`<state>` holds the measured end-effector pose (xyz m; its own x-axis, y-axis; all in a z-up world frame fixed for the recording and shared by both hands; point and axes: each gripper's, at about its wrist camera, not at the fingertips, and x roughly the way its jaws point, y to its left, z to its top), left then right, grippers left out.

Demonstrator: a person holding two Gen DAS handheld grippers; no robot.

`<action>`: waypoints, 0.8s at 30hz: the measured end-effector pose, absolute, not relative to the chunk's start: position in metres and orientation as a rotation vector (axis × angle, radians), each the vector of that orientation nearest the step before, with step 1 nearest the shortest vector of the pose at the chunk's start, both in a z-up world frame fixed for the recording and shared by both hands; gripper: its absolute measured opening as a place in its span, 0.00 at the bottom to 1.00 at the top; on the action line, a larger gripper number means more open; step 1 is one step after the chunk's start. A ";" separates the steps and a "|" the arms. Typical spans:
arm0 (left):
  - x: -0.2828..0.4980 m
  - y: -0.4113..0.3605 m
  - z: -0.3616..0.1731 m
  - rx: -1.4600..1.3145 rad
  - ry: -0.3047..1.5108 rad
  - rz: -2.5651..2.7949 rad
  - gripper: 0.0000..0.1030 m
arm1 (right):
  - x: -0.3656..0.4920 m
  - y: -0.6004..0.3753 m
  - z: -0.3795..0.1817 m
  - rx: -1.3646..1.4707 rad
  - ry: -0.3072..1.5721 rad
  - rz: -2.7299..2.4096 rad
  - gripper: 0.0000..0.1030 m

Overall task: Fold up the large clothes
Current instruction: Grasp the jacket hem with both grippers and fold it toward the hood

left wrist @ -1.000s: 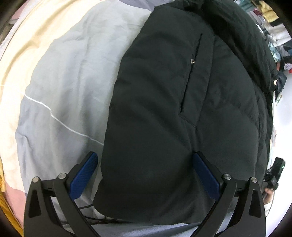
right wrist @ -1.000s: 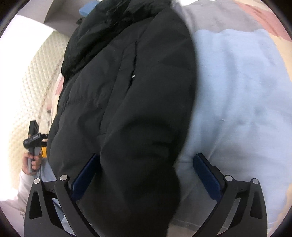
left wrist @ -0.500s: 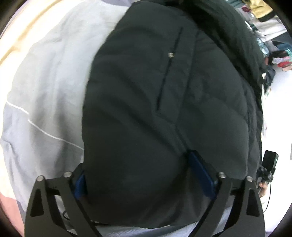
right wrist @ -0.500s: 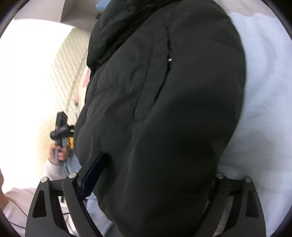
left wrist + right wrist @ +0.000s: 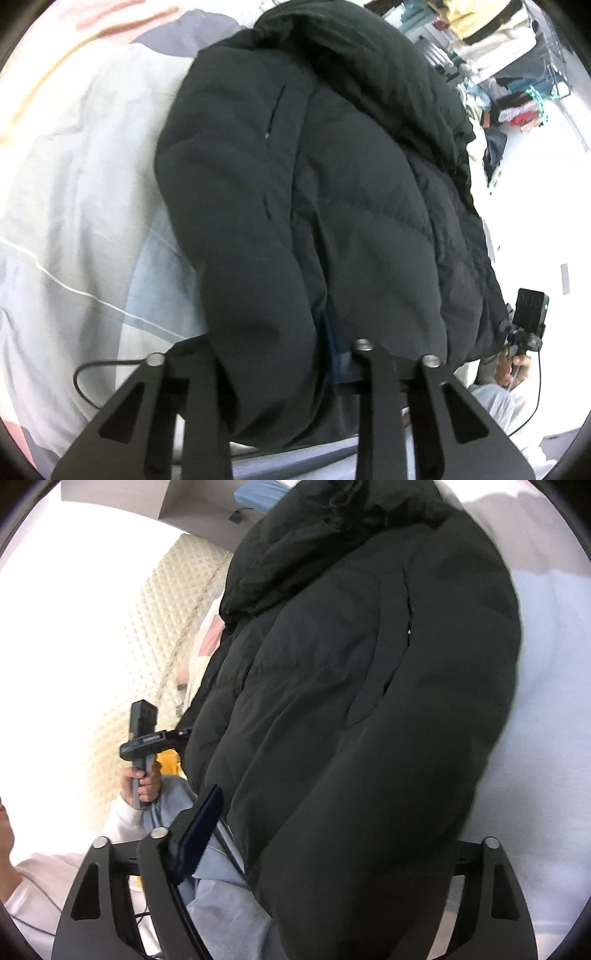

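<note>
Now the black puffer jacket (image 5: 332,206) lies on the bed (image 5: 74,184), long axis running from the near hem at 6 o'clock up to the hood at 12. Left gripper (image 5: 280,354) has just been closing and pinches a hem fold; right gripper (image 5: 332,834), also just closing, straddles the hem bulk, contact unclear. Both equally near. No legible writing.

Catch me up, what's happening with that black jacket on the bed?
A person is folding a black puffer jacket lying on a pale bedsheet. Both grippers have just been closing on its near hem: the left gripper pinches a fold, and the right gripper has a thick bunch between its fingers. The hem looks gathered, ready to lift.
</note>
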<state>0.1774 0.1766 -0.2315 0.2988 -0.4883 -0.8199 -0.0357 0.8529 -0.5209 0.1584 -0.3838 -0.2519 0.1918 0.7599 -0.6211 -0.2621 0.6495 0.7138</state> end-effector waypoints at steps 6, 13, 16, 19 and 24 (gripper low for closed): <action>0.166 0.192 -0.204 -0.578 1.155 -0.324 0.09 | 0.149 -0.365 -0.222 0.358 1.165 0.644 0.15; 0.148 0.214 -0.149 -0.719 1.002 -0.358 0.04 | 0.142 -0.364 -0.152 0.354 1.004 0.617 0.12; 0.136 0.226 -0.129 -0.752 0.953 -0.359 0.03 | 0.130 -0.364 -0.130 0.362 0.936 0.629 0.11; 0.118 0.240 -0.114 -0.789 0.916 -0.363 0.03 | 0.113 -0.370 -0.108 0.381 0.867 0.647 0.11; 0.089 0.247 -0.097 -0.805 0.867 -0.364 0.03 | 0.079 -0.386 -0.092 0.458 0.795 0.654 0.11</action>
